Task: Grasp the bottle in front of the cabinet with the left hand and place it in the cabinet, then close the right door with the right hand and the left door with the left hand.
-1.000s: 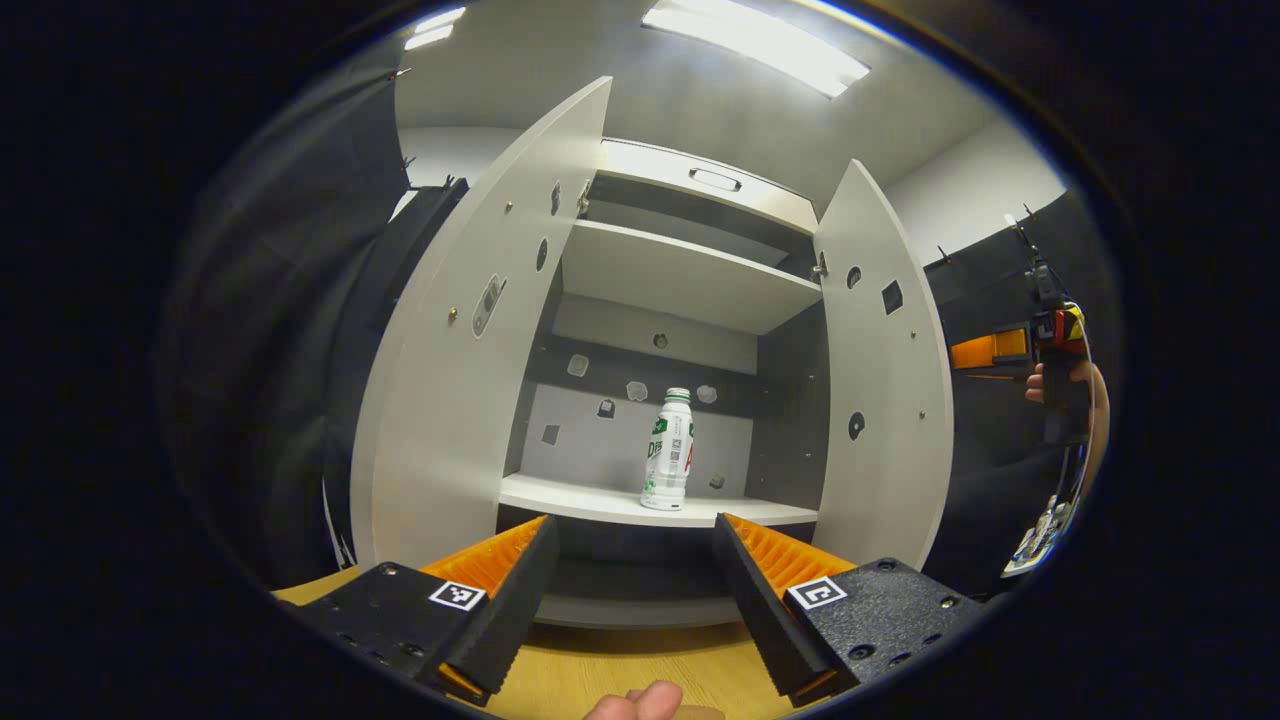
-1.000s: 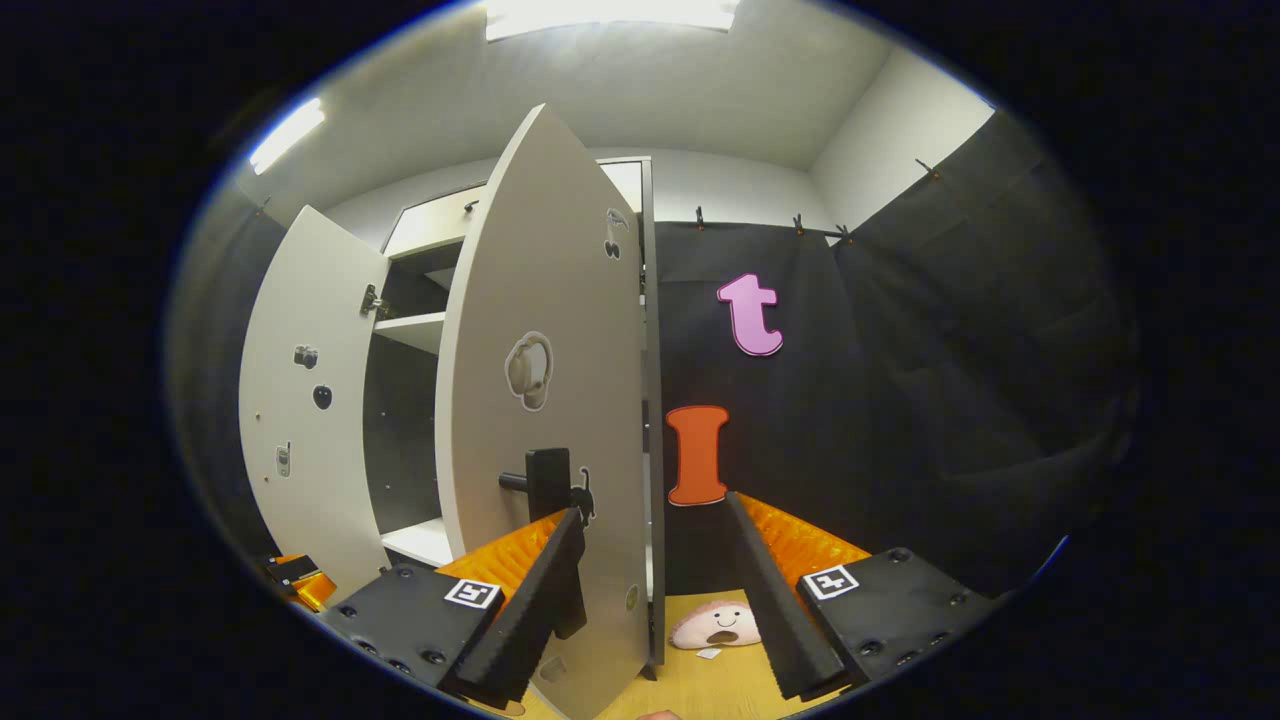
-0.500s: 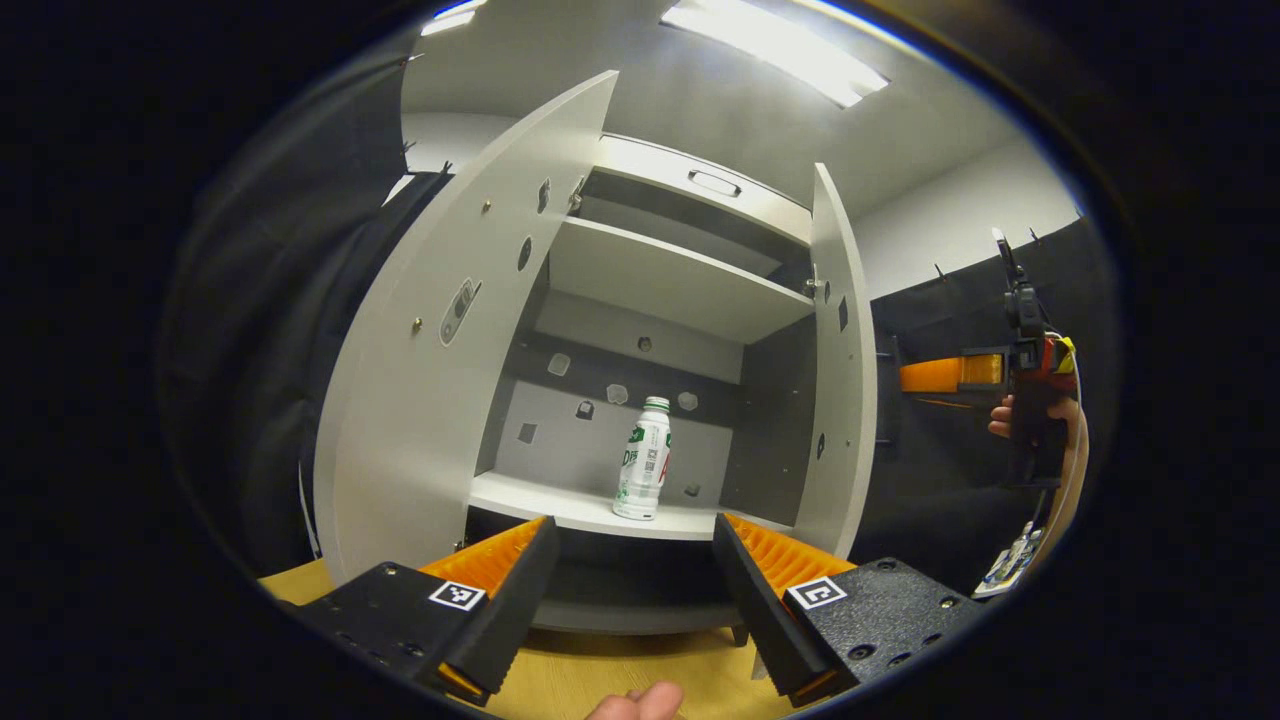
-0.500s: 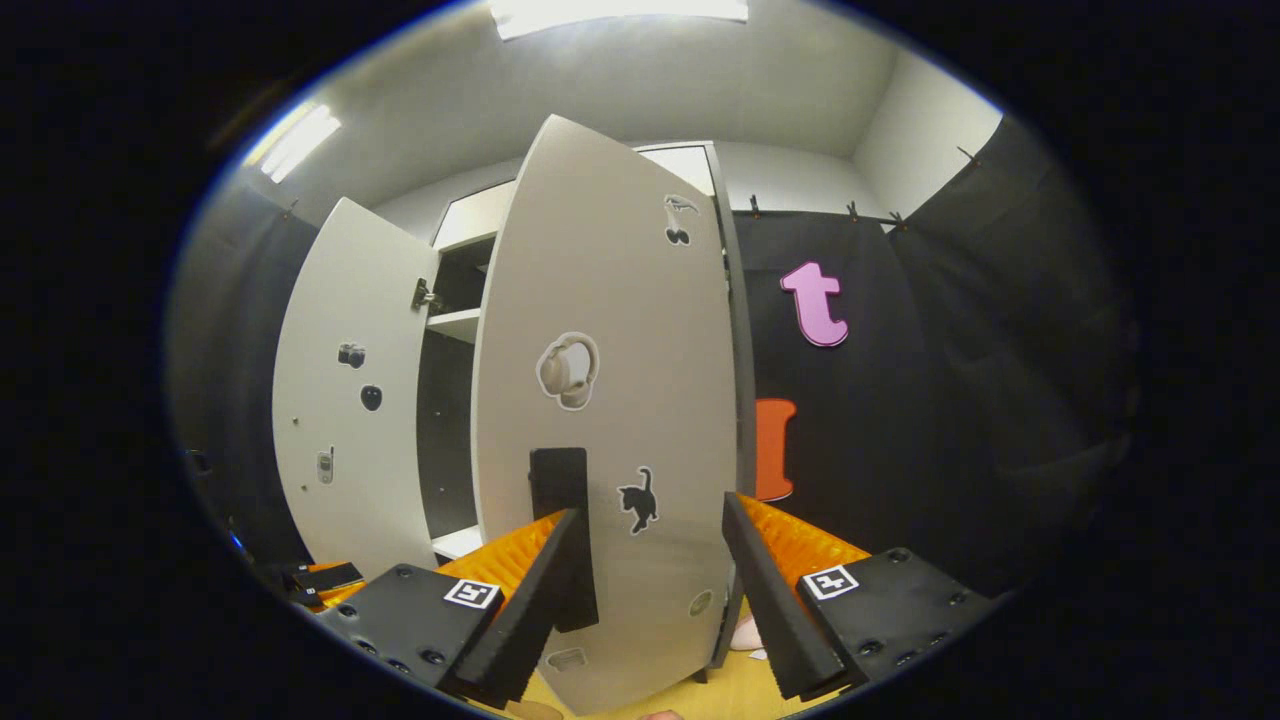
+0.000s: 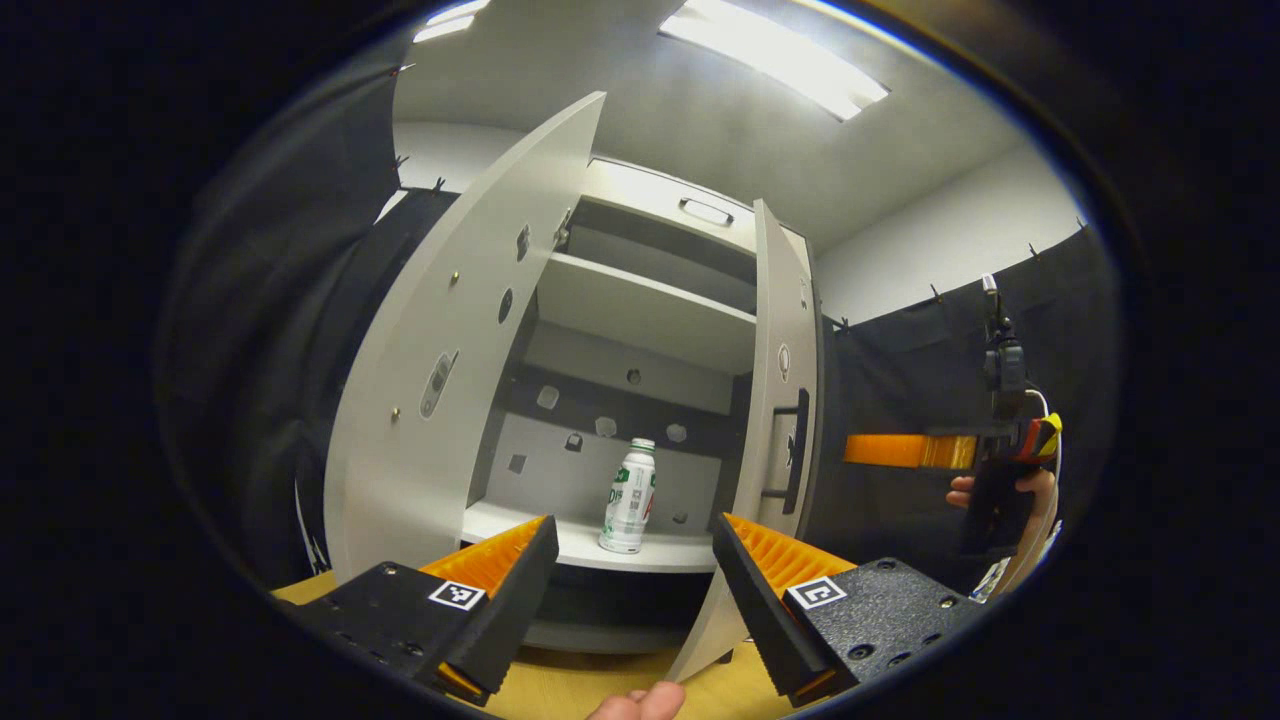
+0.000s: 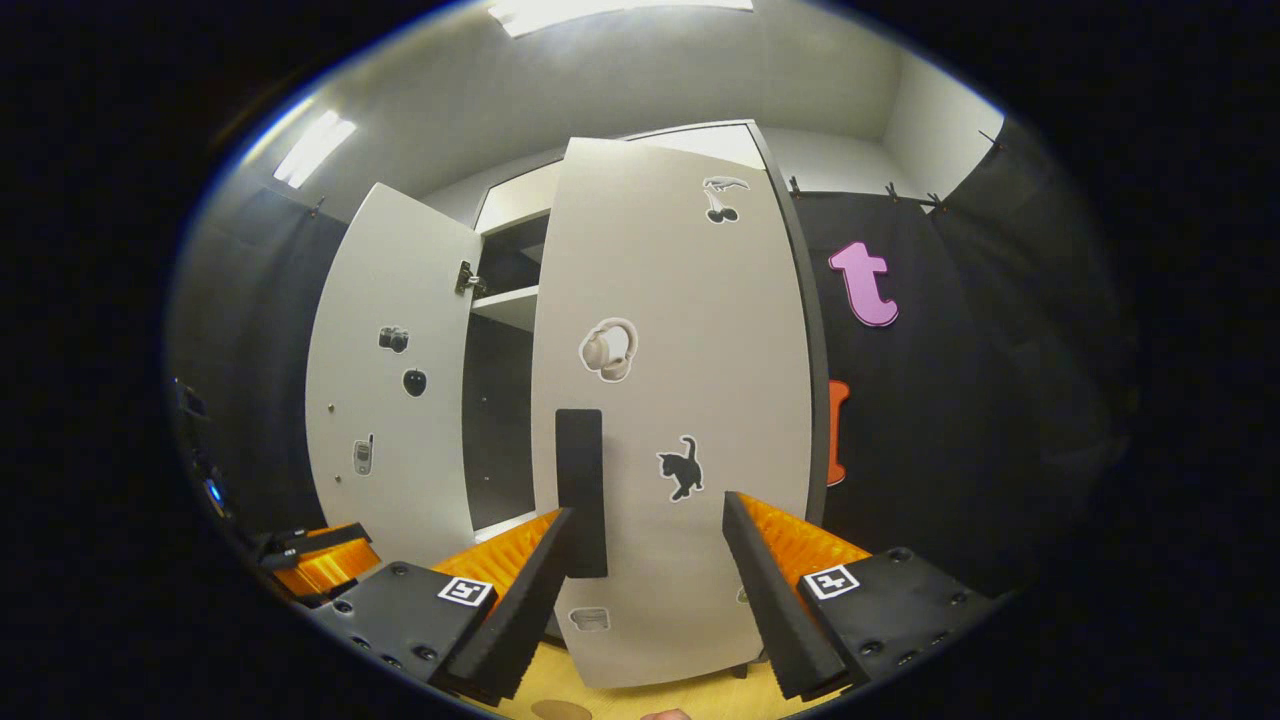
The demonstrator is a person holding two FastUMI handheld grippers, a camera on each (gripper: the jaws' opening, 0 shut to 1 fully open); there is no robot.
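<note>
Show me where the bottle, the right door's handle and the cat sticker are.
bottle (image 5: 629, 497): left gripper view, middle of its body.
handle (image 6: 581, 490): right gripper view, middle of the dark bar.
cat sticker (image 6: 682, 467): right gripper view, the cat's body.

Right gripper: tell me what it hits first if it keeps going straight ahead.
Probably the right door: the open right gripper faces its outer face, beside the black handle. How far off is unclear.

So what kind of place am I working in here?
Most likely a staged recording booth, not a real home: black cloth hangs as the walls, a white cabinet stands on a wooden tabletop, and its right door carries stickers.
</note>
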